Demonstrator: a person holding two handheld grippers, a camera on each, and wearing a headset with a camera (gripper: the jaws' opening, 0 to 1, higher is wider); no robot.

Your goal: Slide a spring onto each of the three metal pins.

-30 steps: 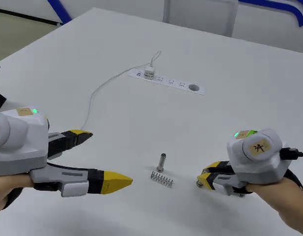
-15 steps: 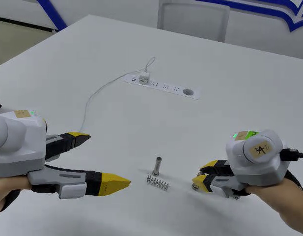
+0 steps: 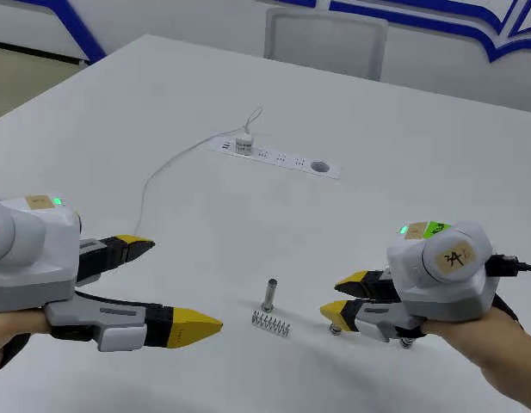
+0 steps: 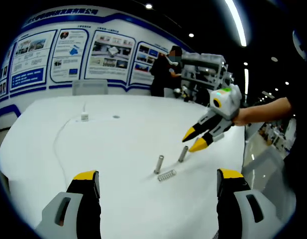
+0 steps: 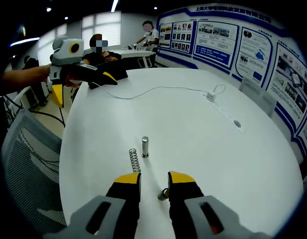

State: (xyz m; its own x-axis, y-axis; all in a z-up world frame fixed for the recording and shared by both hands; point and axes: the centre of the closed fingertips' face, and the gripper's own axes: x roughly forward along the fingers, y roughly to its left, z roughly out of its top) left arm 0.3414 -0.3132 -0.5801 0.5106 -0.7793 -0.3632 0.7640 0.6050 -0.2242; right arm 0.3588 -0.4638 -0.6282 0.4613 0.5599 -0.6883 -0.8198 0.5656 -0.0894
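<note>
Bright, even light from ceiling strips; the white counter [image 3: 394, 146] shows soft shadows. Both gripper views bend strongly at edges.

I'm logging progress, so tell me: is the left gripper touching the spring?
Apart. The head view shows bare table between the left gripper, jaws open, and the spring lying beside the upright pin.

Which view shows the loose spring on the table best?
The right gripper view: the spring lies lengthwise, coils distinct, beside an upright pin. The head view shows it smaller; the left gripper view, small and blurry.
</note>
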